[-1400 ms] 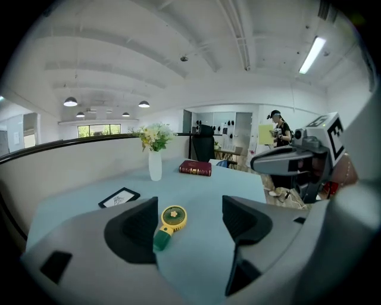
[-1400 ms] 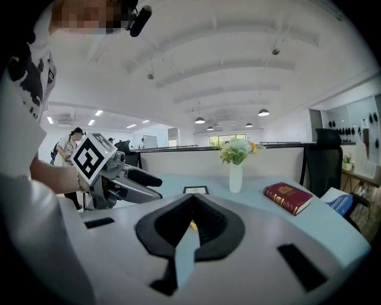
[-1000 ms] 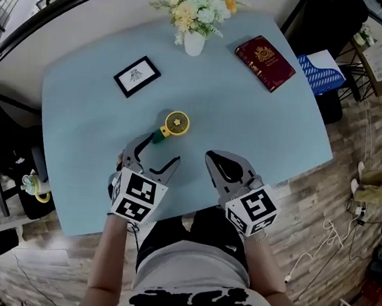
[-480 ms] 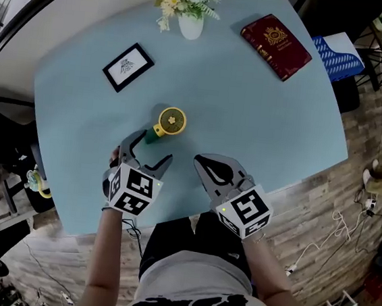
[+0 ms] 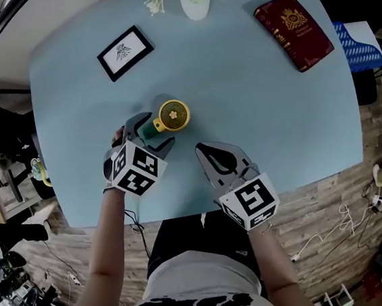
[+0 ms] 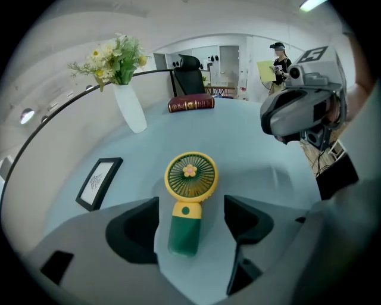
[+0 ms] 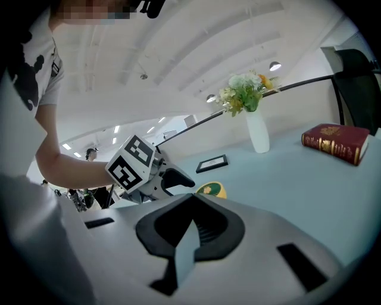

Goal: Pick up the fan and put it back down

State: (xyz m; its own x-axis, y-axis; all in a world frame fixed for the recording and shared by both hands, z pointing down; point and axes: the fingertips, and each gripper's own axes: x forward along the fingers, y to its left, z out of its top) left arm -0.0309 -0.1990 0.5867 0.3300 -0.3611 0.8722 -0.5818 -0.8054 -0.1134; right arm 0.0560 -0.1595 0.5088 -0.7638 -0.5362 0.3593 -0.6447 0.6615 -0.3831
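A small hand fan lies flat on the light blue table point(image 5: 263, 109); its yellow round head point(image 5: 173, 115) points away from me and its green handle point(image 6: 183, 231) points toward me. My left gripper point(image 5: 151, 132) is open, with one jaw on each side of the green handle and a gap showing on both sides. In the left gripper view the fan point(image 6: 190, 176) sits centred between the jaws of the left gripper point(image 6: 187, 221). My right gripper point(image 5: 201, 150) rests shut to the right of the fan, holding nothing. The right gripper point(image 7: 191, 201) points toward the fan point(image 7: 212, 190).
A framed picture point(image 5: 125, 52) lies at the back left. A white vase of flowers point(image 5: 194, 5) stands at the far edge, a dark red book point(image 5: 296, 22) at the back right. A blue patterned item point(image 5: 365, 42) sits past the table's right edge.
My left gripper has moved forward until its open jaws straddle the fan's handle. The right gripper has stayed shut beside it.
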